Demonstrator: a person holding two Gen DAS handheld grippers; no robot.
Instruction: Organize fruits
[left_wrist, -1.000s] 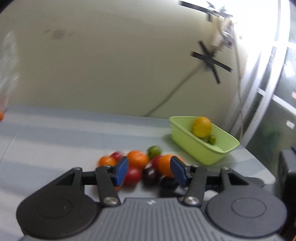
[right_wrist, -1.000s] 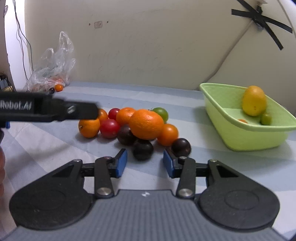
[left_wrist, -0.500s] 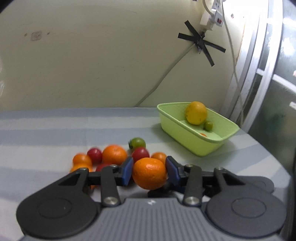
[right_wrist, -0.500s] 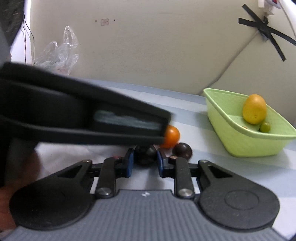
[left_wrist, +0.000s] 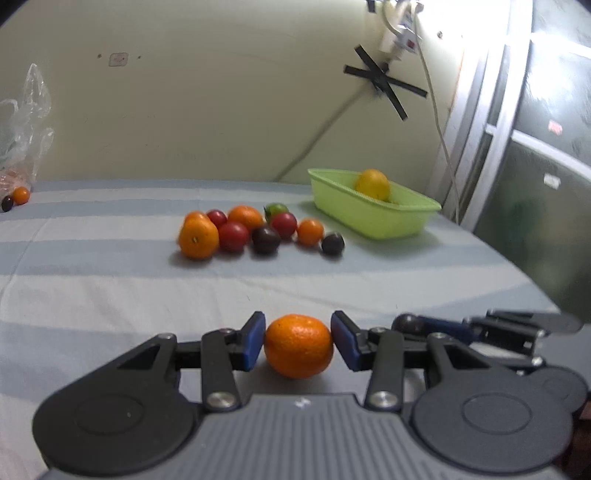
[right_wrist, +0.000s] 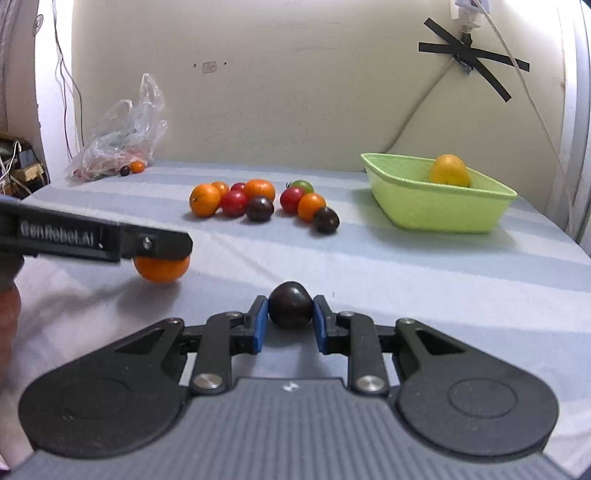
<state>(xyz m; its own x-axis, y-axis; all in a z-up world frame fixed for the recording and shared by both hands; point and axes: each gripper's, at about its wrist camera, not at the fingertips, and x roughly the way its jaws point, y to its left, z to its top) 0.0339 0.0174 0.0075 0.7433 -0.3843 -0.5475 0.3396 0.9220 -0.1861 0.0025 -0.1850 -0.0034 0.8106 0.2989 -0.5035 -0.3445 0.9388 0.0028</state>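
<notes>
Striped cloth, cream wall; L fingers grip orange, R fingers grip plum.

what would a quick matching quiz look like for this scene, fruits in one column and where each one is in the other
Column 1:
1. large orange
2. dark plum
3. yellow fruit
4. small orange

Column 2:
a. in the green basket
b. beside the plastic bag
c. in the left gripper
d. in the right gripper

Pairs: 1-c, 2-d, 3-a, 4-b
</notes>
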